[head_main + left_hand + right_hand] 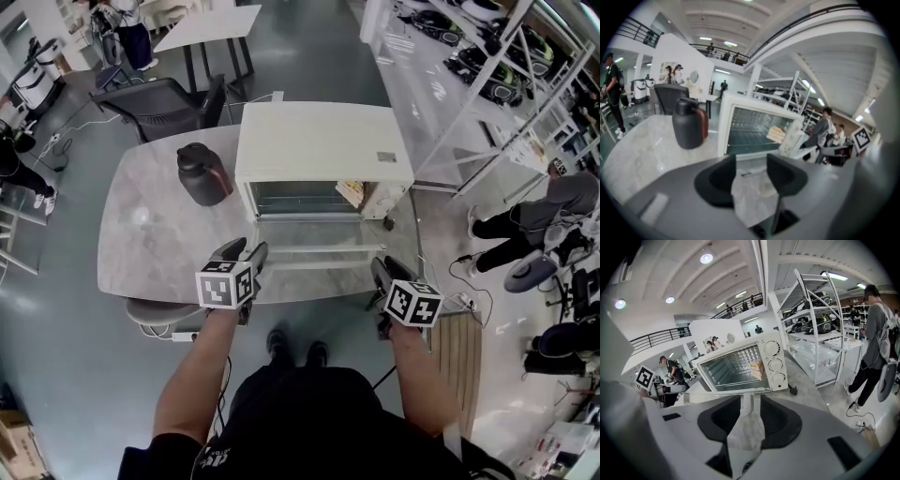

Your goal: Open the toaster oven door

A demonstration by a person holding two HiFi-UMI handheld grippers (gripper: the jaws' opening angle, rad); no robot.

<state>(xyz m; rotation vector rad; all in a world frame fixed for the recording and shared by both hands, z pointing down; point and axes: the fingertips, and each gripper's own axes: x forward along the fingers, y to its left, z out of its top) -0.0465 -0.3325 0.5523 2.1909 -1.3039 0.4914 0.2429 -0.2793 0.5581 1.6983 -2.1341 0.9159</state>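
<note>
A white toaster oven (323, 145) stands on the grey marble table (159, 234), and its glass door (309, 246) is folded down flat toward me. A slice of bread (756, 369) lies inside. My right gripper (380, 270) is at the right end of the door's white handle bar (731, 396). Its jaws stand apart (750, 411), and the handle's end post (746, 404) shows in the gap between them. My left gripper (246, 251) hovers over the table in front of the door's left corner. It is open (751, 171) with only tabletop between its fingers.
A dark jug (203, 173) stands on the table left of the oven. A black chair (164, 98) and a white table (211, 23) lie beyond. Metal shelving (487, 66) runs along the right, with a person (534, 220) on the floor beside it.
</note>
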